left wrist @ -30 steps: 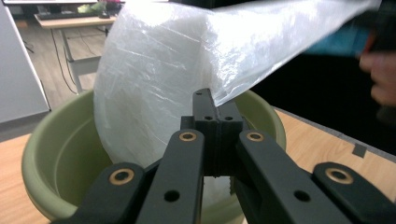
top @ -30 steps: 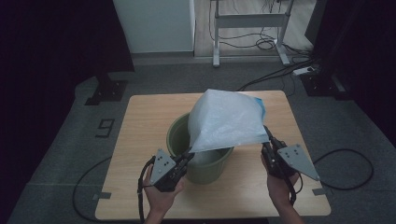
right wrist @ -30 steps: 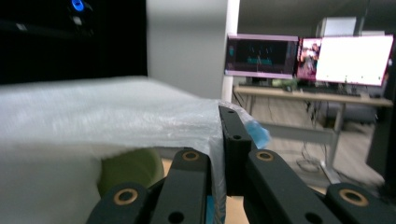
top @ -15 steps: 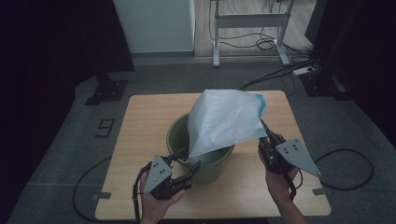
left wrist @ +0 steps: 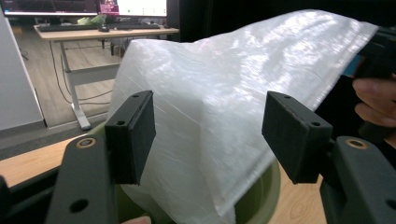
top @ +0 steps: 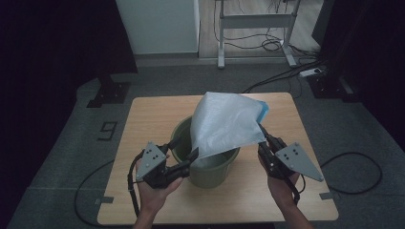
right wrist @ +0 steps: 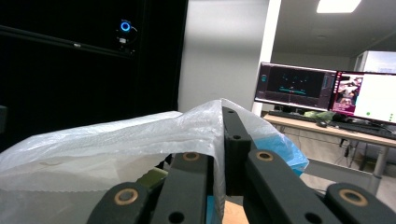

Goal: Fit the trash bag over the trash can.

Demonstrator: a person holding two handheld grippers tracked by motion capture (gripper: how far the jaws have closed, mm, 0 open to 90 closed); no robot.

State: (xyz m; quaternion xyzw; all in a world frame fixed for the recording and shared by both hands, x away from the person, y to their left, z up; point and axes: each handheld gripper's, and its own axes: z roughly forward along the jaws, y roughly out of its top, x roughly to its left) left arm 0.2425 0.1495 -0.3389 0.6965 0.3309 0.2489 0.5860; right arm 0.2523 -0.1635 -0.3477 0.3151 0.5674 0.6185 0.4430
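Observation:
A white plastic bag [top: 224,126] with a blue part [top: 263,110] at its far corner is stretched above a green bucket [top: 210,169] on the wooden table [top: 143,119]. My right gripper [top: 261,132] is shut on the bag's right edge, and in the right gripper view the film [right wrist: 116,140] is pinched between its jaws [right wrist: 219,133]. My left gripper [top: 185,149] is at the bucket's left rim, and its jaws have just been opening. In the left gripper view the bag [left wrist: 224,93] hangs just beyond the spread pads [left wrist: 133,133], with neither pad pressing on it.
The bucket stands near the table's front middle, with bare wood to its left, right and behind. On the floor lie cables [top: 353,162], a black stand base [top: 110,90] and a desk frame [top: 253,28]. Monitors [right wrist: 327,91] stand on a desk far off.
My left gripper let go of the bag's lower left corner, opened wide and drew back to the left, rising a little. The right gripper kept its grip and stayed put.

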